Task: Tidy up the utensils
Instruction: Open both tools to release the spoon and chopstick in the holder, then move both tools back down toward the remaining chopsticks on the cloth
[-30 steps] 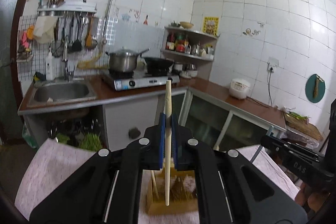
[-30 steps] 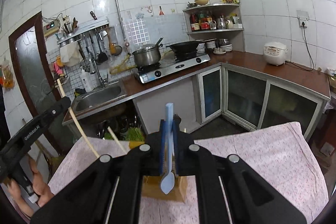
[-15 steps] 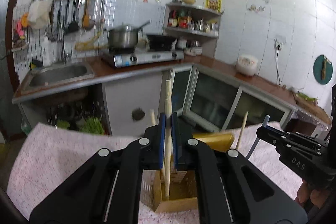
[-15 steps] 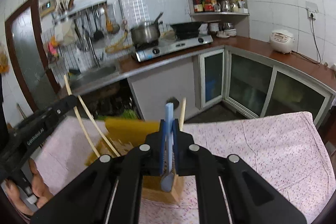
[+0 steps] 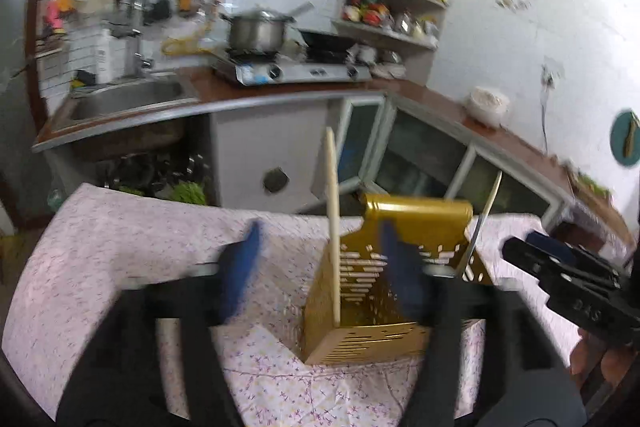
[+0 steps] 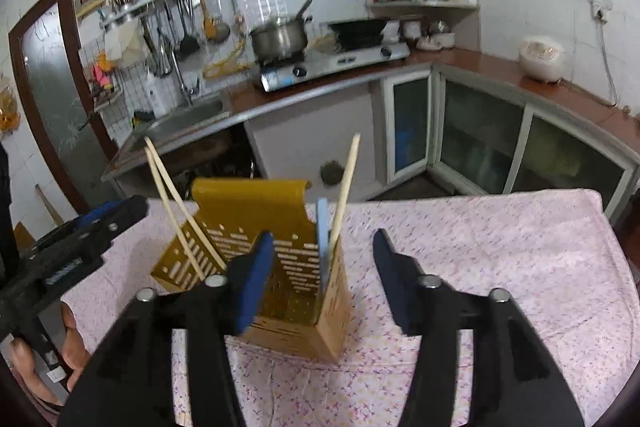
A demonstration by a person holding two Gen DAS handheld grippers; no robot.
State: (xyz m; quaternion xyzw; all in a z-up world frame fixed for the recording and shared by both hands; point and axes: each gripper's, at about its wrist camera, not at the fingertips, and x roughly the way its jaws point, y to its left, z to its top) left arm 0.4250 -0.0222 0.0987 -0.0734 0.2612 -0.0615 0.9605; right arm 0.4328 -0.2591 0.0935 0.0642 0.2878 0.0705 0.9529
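Standing near-upright in the holder [image 6: 256, 227] — chopstick [image 5: 333, 227], blue spoon [image 6: 322, 239] — both hand-held grippers opening, empty.

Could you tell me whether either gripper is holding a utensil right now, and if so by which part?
Neither. The left gripper and right gripper have their jaws opening, gripping nothing; the chopstick and blue spoon stand in the holder.

**Both grippers opening**

We see our left gripper [image 5: 320, 267] with its jaws spreading apart — the blue pads [image 5: 242, 273] blurred, pressing on nothing. Our right gripper [image 6: 322, 281] is opening too, its pads [image 6: 254, 281] clear of any grip. Both point forward and downward. A hand [image 6: 60, 359] grips the left gripper's handle.
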